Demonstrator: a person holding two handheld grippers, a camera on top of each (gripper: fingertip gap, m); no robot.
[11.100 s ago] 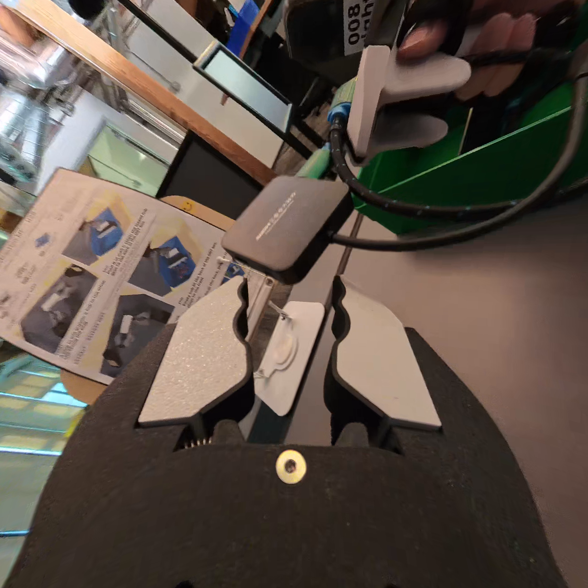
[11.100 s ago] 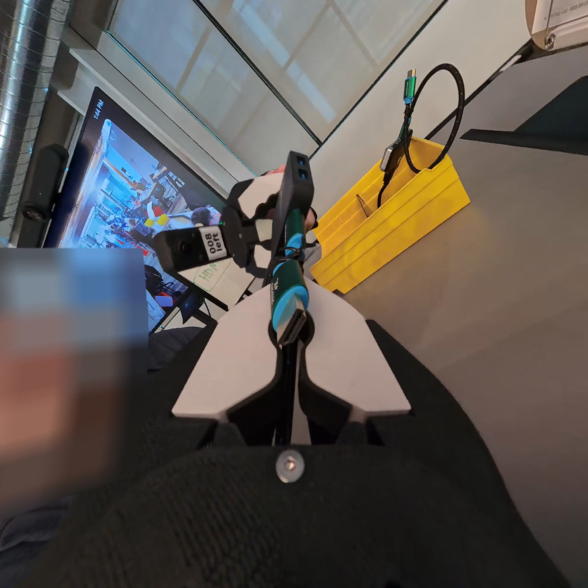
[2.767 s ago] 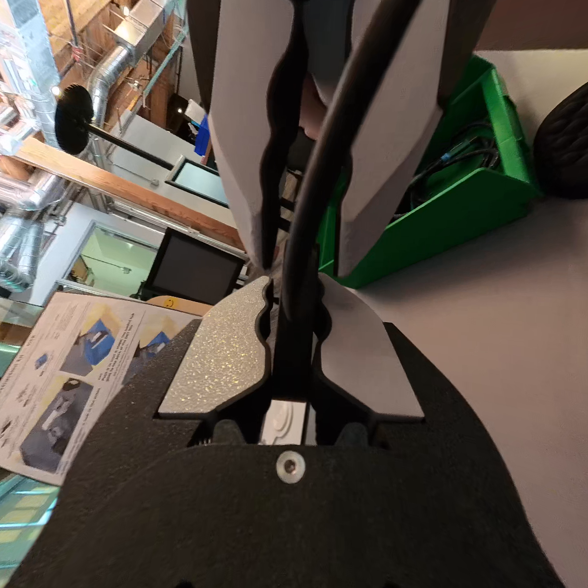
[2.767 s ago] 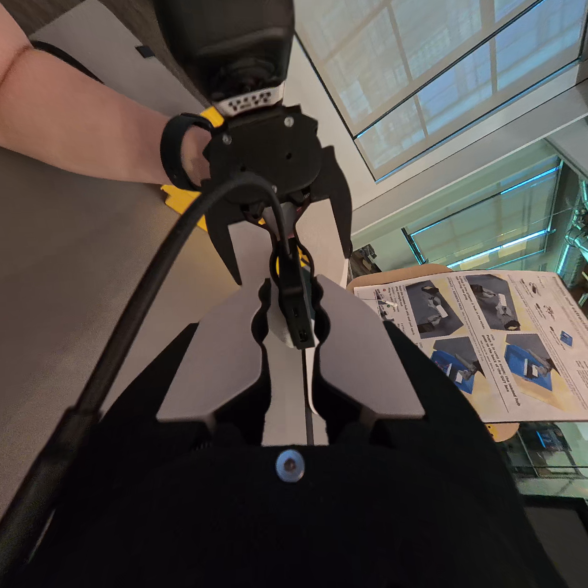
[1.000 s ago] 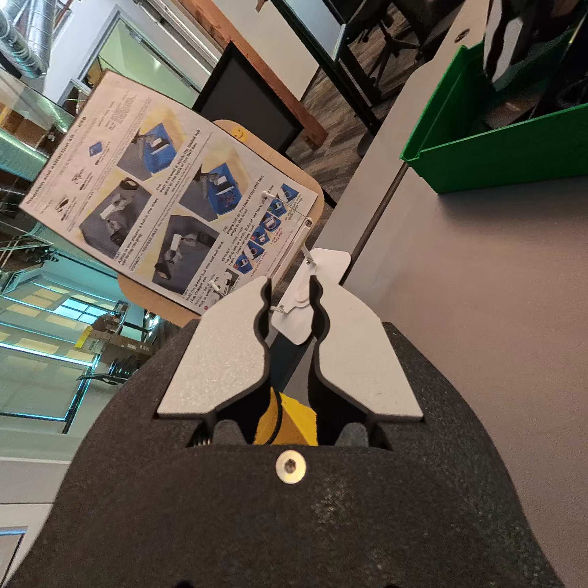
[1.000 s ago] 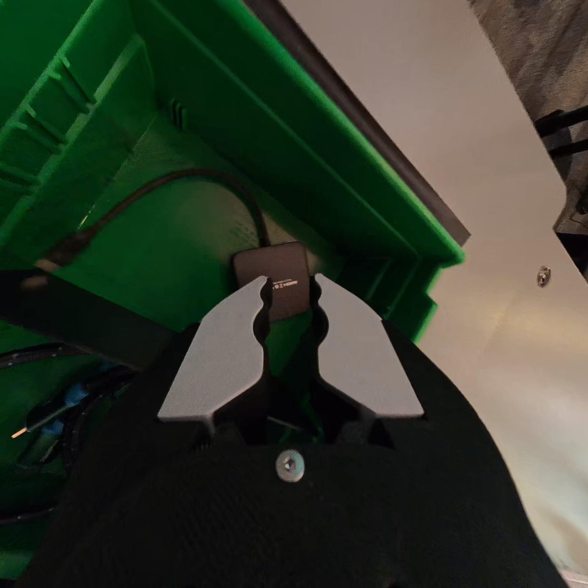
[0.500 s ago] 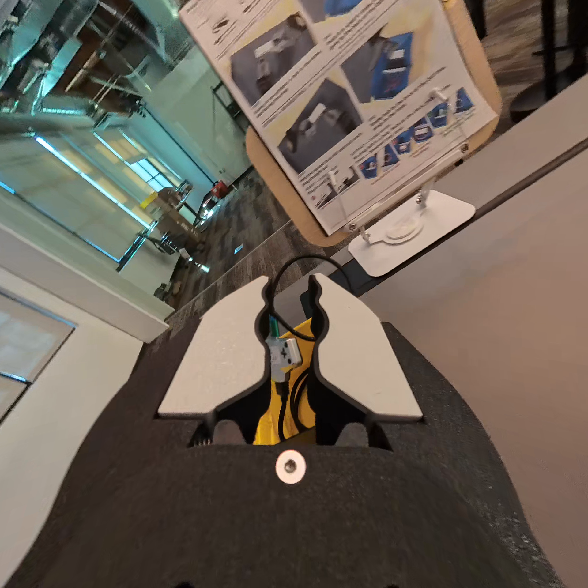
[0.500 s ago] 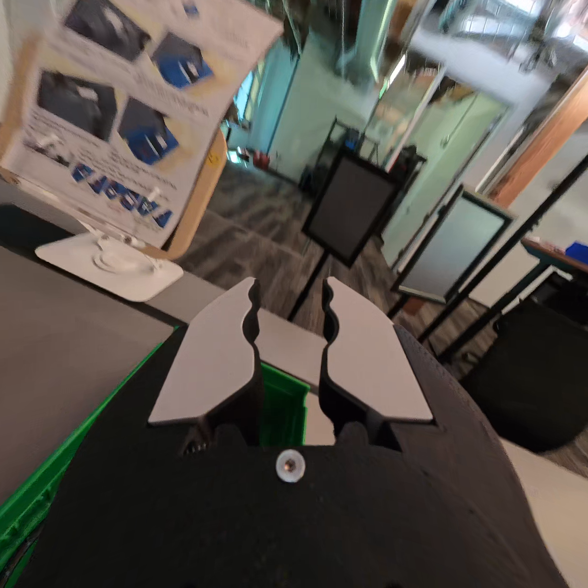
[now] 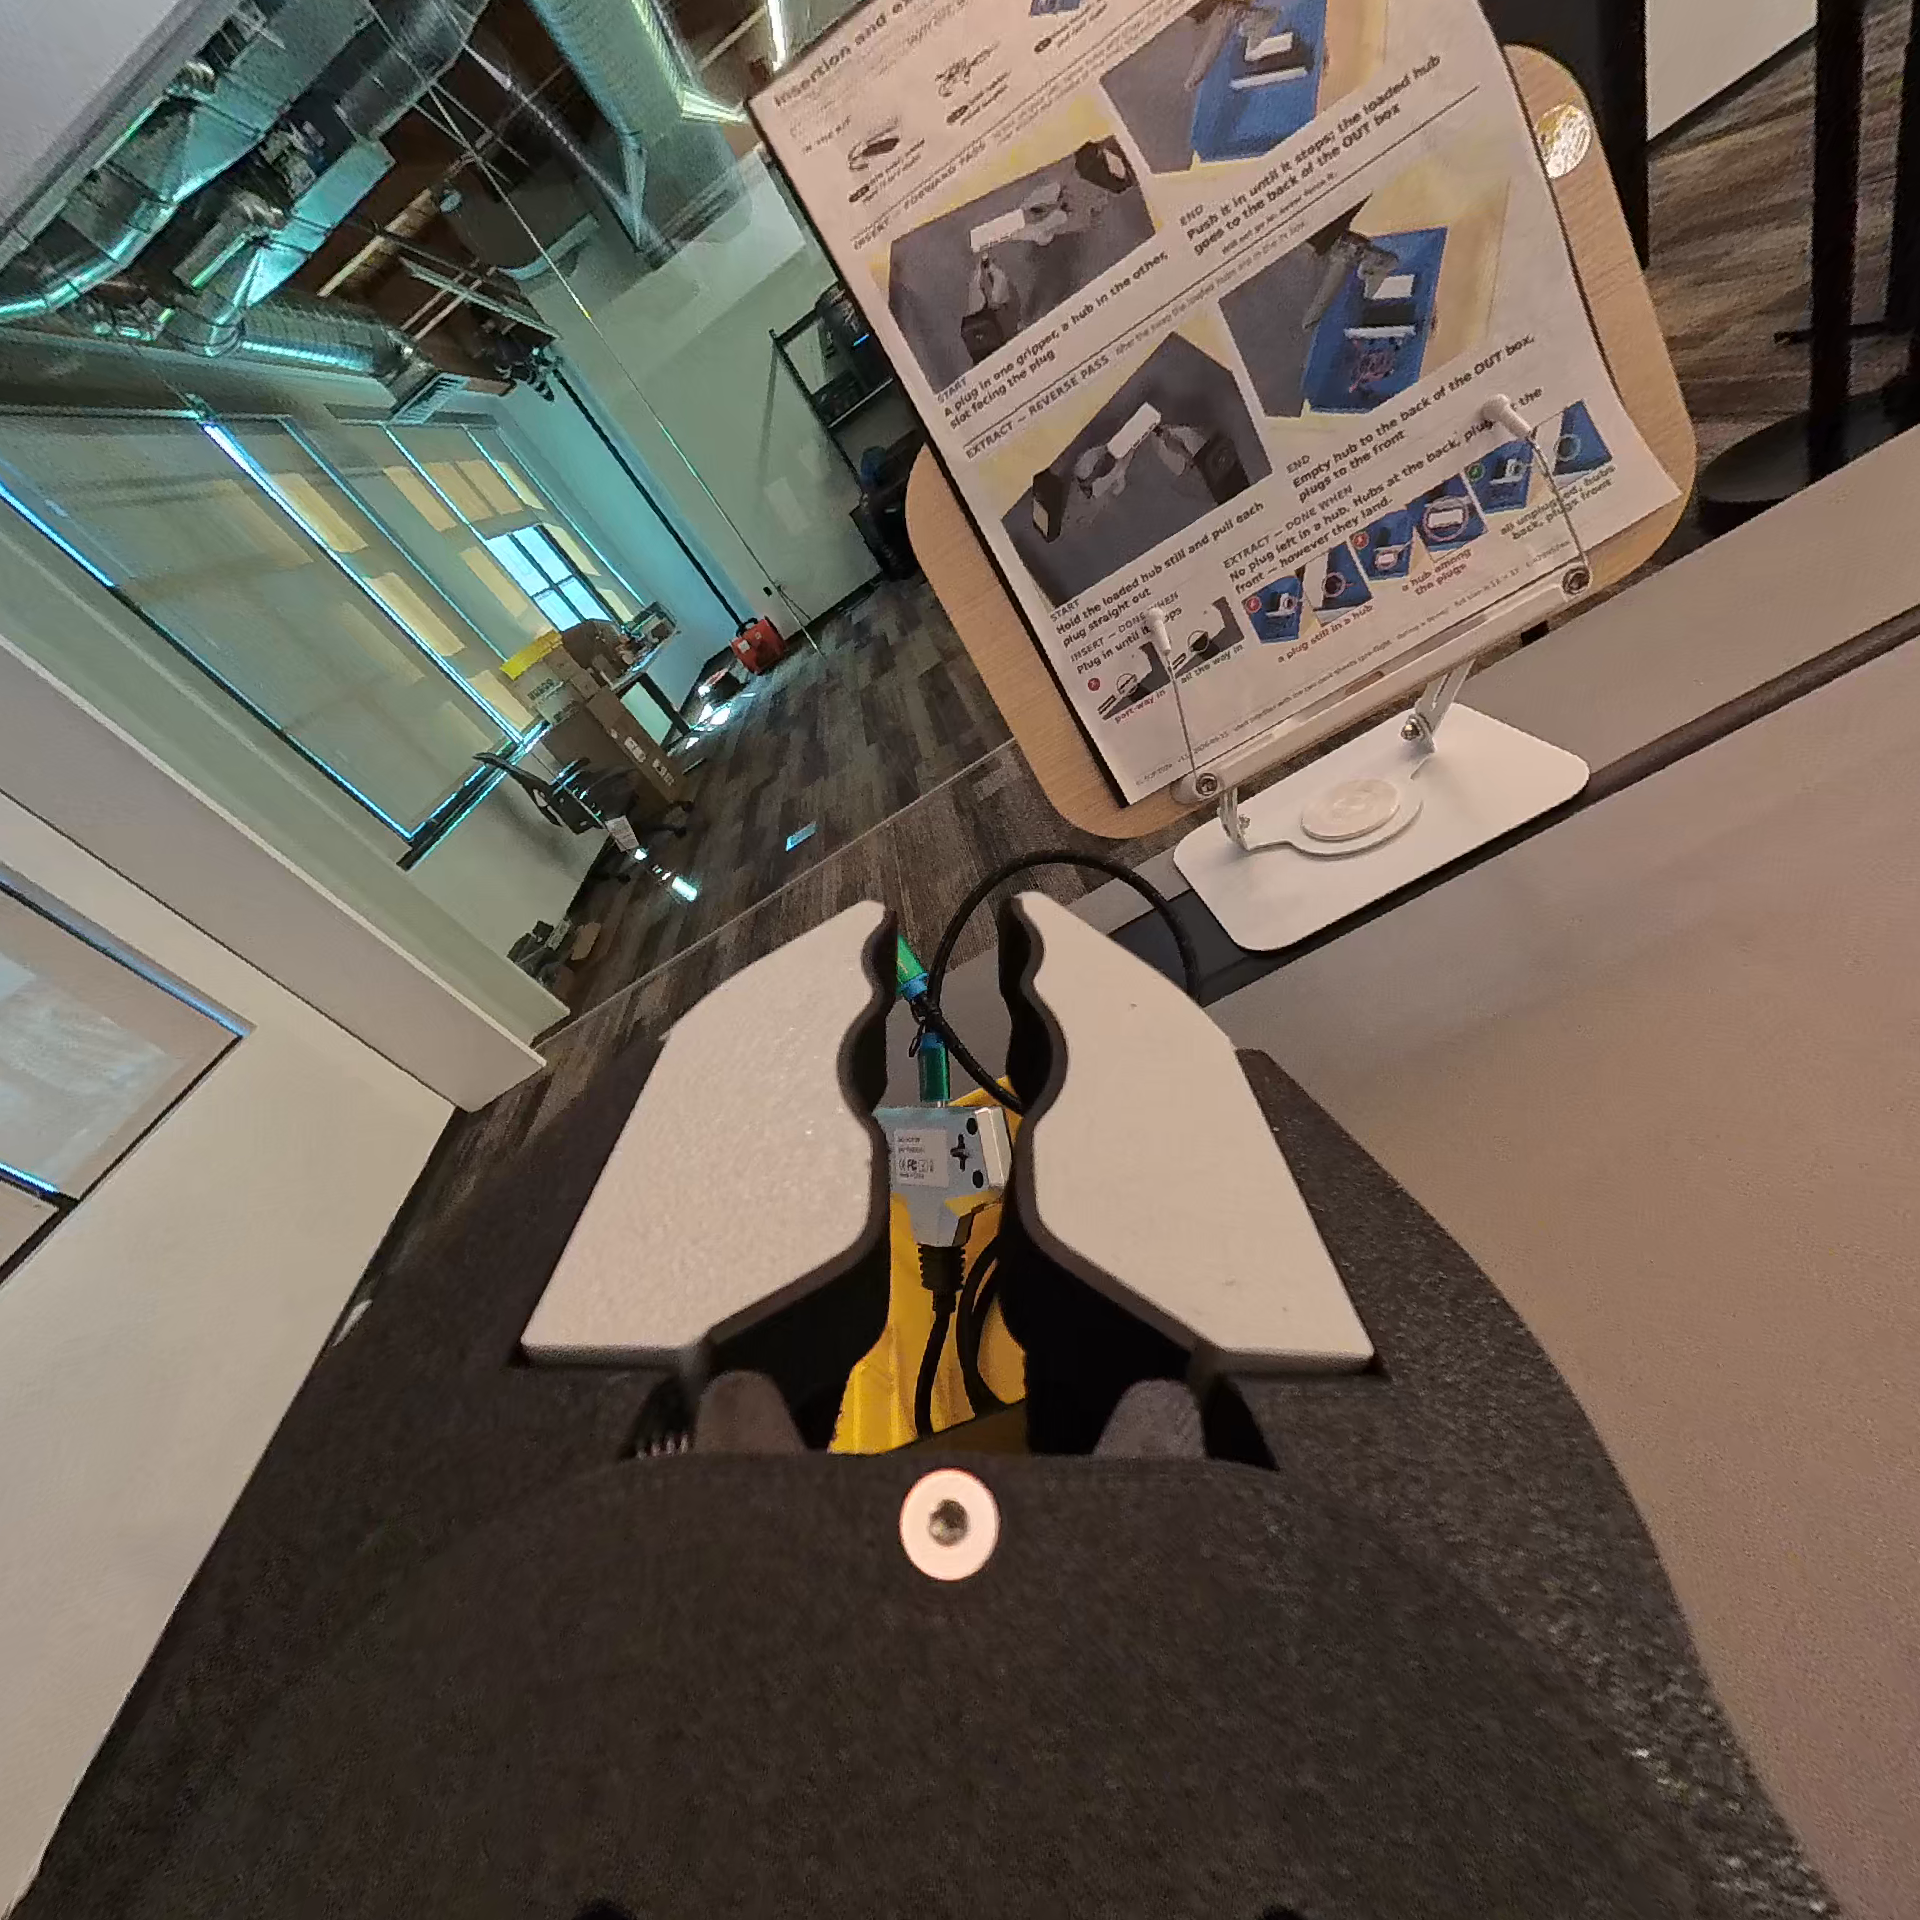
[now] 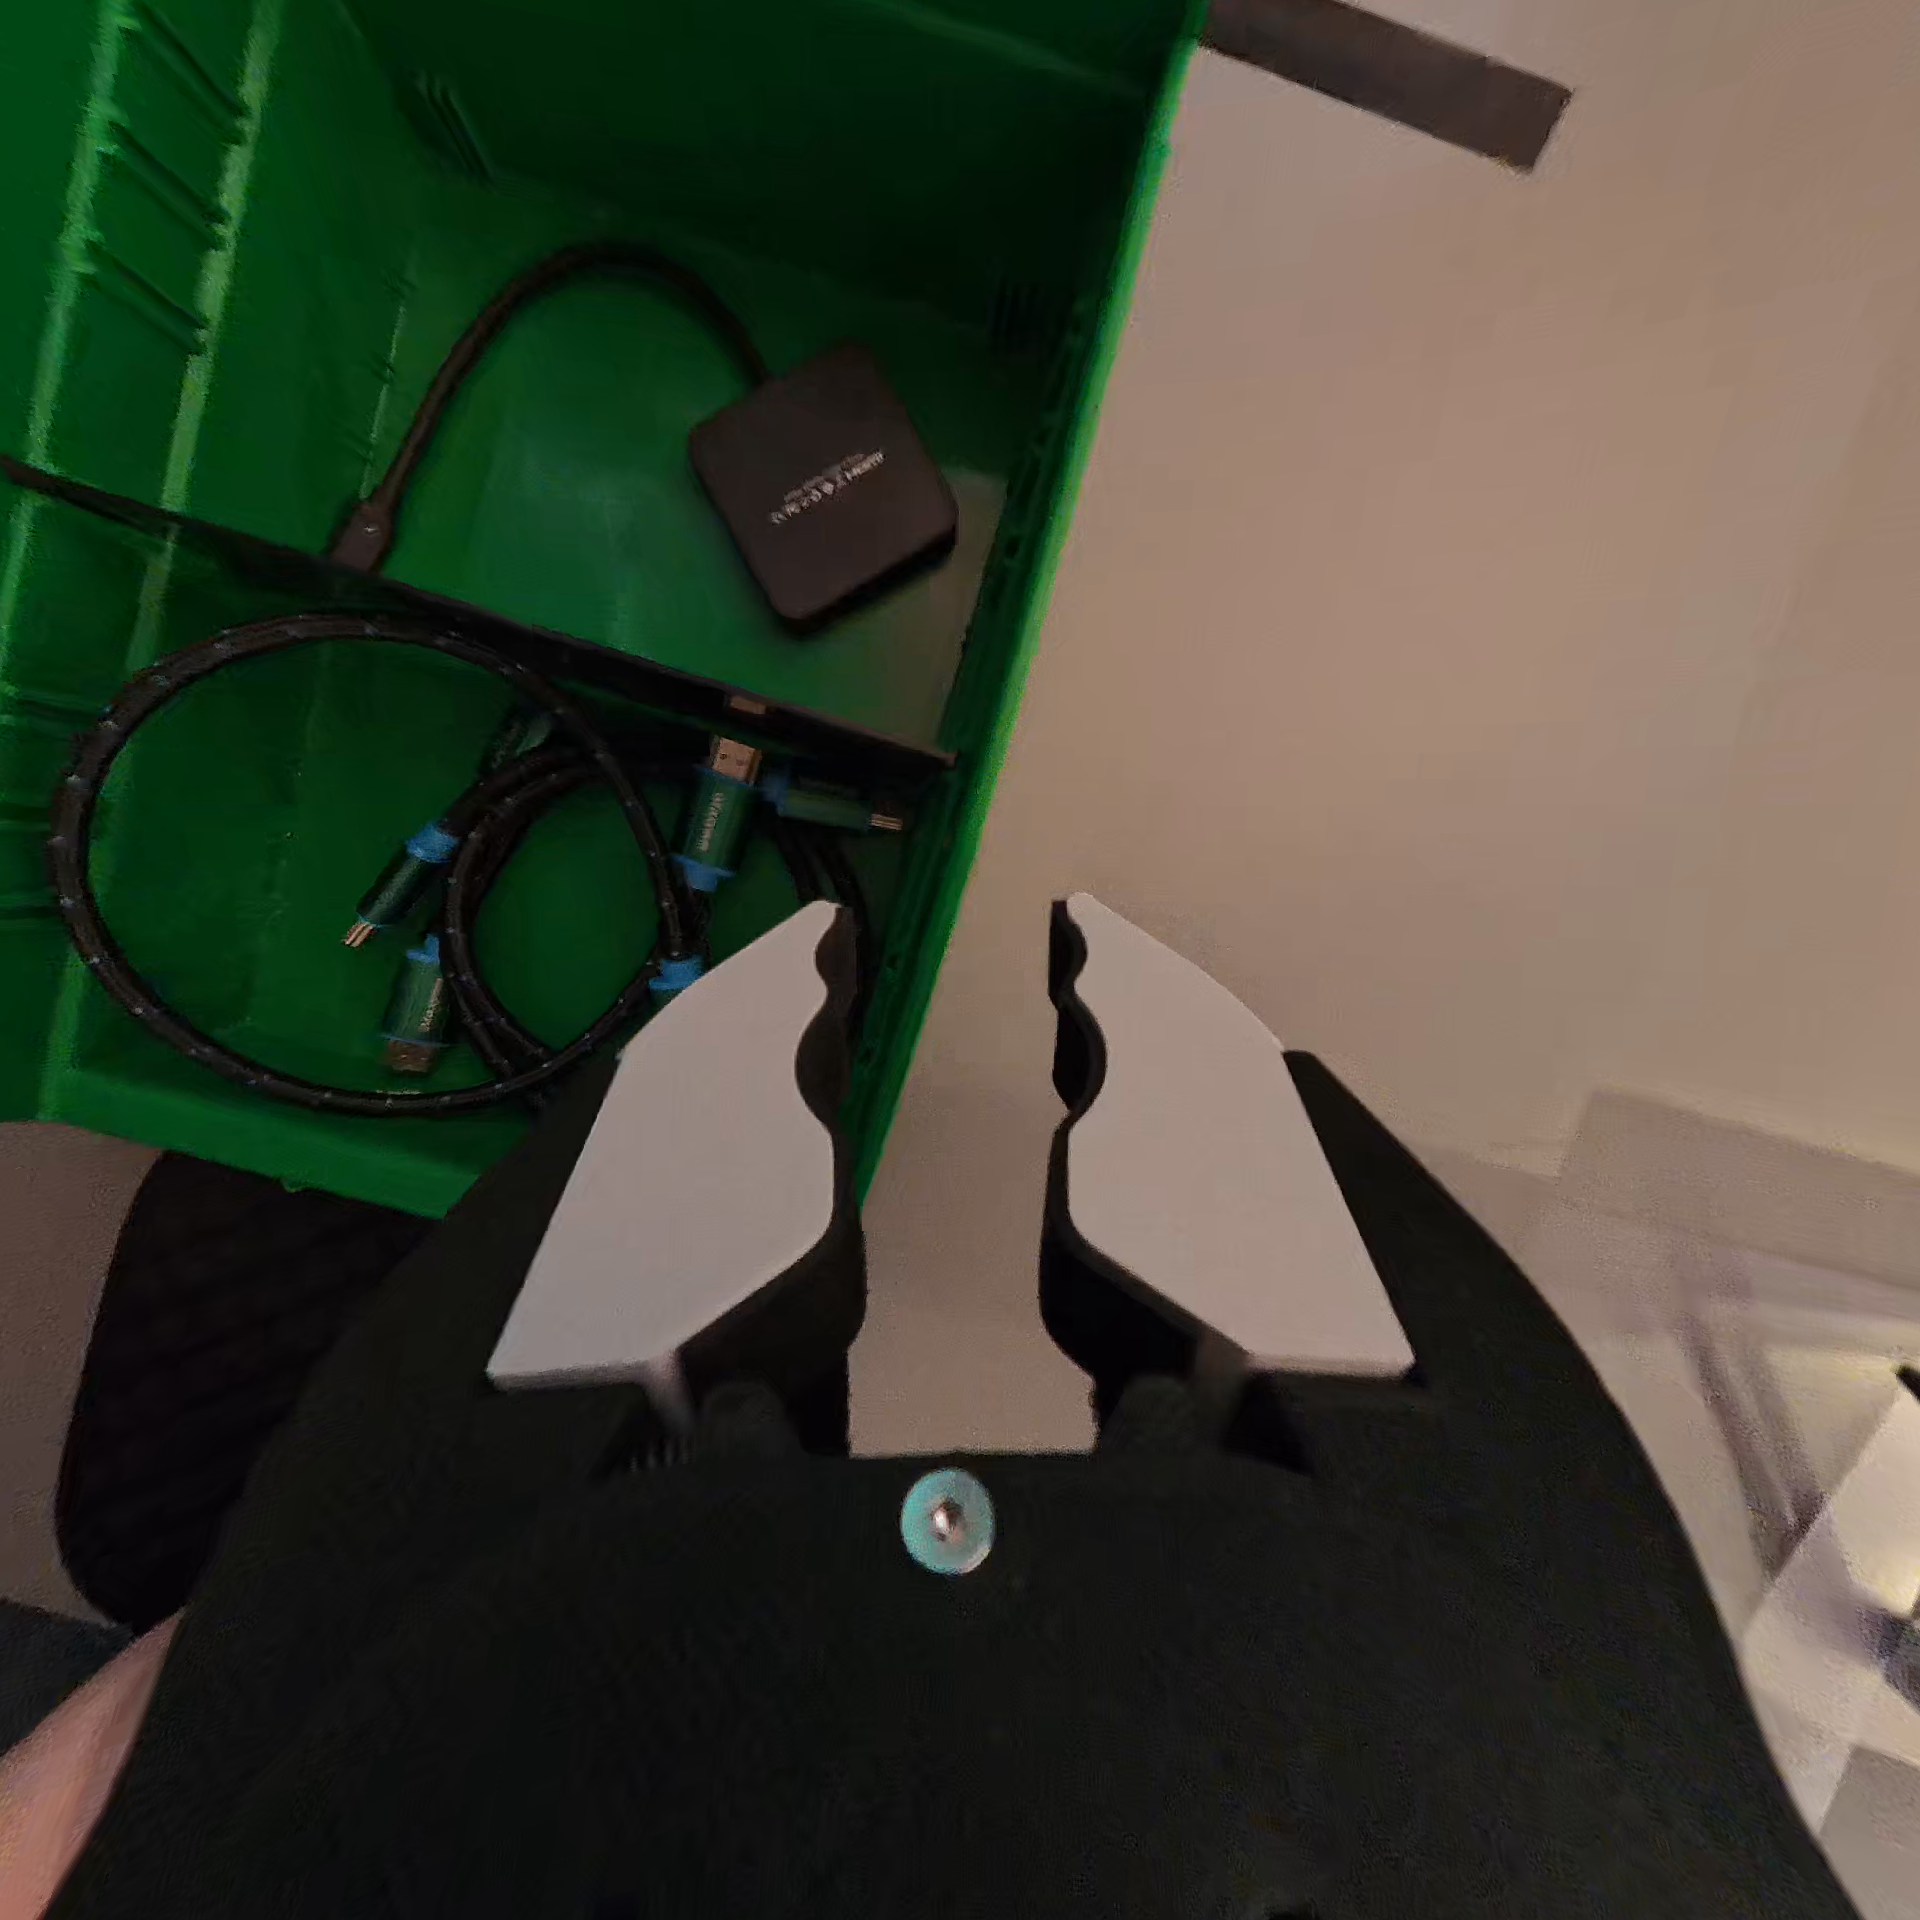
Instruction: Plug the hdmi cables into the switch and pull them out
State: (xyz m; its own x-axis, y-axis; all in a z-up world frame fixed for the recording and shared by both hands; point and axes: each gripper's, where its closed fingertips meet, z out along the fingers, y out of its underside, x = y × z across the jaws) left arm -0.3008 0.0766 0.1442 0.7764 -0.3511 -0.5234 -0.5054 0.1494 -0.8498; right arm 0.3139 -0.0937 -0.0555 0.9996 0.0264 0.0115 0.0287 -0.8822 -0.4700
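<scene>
Left gripper (image 9: pixel 948 914): parted, empty; yellow bin (image 9: pixel 883 1392) mostly hidden behind it.
Right gripper (image 10: pixel 948 914): spread, empty.
Square black switch (image 10: pixel 821 483): in green plastic bin (image 10: pixel 1070 540), unplugged.

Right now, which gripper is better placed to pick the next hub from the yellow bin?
Left. The left gripper is open, its fingers framing the grey hub in the yellow bin; the right gripper is beside the green bin.

The right gripper (image 10: pixel 951 914), formerly gripping the switch (image 10: pixel 821 488), now hangs empty beside the green bin (image 10: pixel 1101 343) holding it.
</scene>
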